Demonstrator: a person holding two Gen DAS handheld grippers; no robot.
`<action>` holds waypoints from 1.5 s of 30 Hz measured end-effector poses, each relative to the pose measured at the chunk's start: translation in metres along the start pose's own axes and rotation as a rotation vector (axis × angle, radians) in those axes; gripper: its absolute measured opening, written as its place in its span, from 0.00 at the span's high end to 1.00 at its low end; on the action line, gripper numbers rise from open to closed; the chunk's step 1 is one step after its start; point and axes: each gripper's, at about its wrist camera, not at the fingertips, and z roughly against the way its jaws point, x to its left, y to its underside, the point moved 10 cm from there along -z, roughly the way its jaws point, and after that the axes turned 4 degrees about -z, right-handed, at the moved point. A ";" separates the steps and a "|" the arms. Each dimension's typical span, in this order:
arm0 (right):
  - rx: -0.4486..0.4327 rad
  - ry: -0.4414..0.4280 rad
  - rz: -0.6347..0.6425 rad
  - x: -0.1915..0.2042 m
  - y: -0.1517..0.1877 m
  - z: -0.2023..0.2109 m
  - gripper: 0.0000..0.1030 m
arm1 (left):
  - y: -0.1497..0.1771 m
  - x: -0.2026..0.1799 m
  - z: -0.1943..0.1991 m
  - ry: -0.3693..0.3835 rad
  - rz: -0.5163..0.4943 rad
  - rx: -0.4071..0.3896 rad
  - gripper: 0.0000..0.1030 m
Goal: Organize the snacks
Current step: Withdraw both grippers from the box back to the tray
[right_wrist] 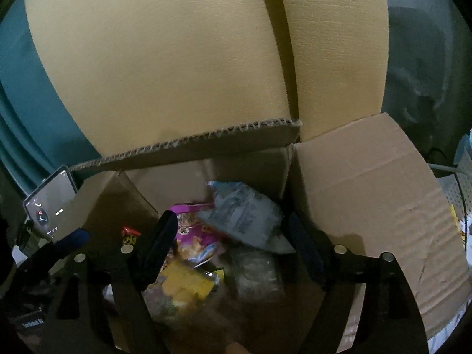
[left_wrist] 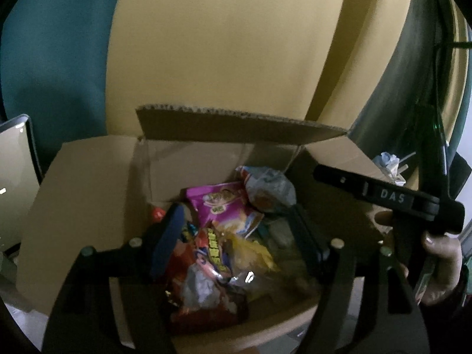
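An open cardboard box (left_wrist: 88, 194) holds several snack packs: a purple bag (left_wrist: 224, 206), a grey-blue bag (left_wrist: 268, 188), a red-orange bag (left_wrist: 206, 265) and a yellow pack (left_wrist: 250, 253). My left gripper (left_wrist: 236, 236) hangs open over the packs, and its pads press on nothing. The right gripper's black body (left_wrist: 389, 197), held by a hand, shows at the box's right side. In the right wrist view my right gripper (right_wrist: 233, 244) is open above the purple bag (right_wrist: 191, 230), grey bag (right_wrist: 242, 215), yellow pack (right_wrist: 183, 283) and a clear packet (right_wrist: 256, 274).
The box's flaps (right_wrist: 368, 194) stand up on all sides. A lit phone screen (right_wrist: 50, 203) stands left of the box. Yellow cushions (left_wrist: 236, 44) and a teal curtain (left_wrist: 53, 44) rise behind. A white perforated rack (right_wrist: 460, 188) is at the far right.
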 end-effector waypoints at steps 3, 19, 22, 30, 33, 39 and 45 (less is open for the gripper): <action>-0.005 0.003 0.008 0.002 0.000 0.006 0.21 | -0.001 -0.001 0.012 0.000 -0.004 -0.014 0.28; -0.027 0.013 0.056 0.024 0.040 0.060 0.21 | 0.021 -0.011 0.076 0.017 0.003 -0.057 0.27; -0.017 0.012 0.069 0.028 0.054 0.067 0.21 | 0.032 -0.013 0.084 0.021 0.006 -0.056 0.27; 0.015 0.004 0.085 0.039 0.096 0.081 0.21 | 0.063 -0.015 0.102 0.028 0.019 -0.045 0.26; 0.034 -0.010 0.085 0.043 0.112 0.084 0.21 | 0.076 -0.015 0.108 0.028 0.021 -0.040 0.26; 0.073 -0.048 0.129 0.056 0.154 0.085 0.20 | 0.102 -0.011 0.118 0.023 0.018 -0.023 0.26; 0.130 -0.050 0.153 0.063 0.200 0.077 0.17 | 0.135 -0.007 0.126 0.020 0.030 0.001 0.26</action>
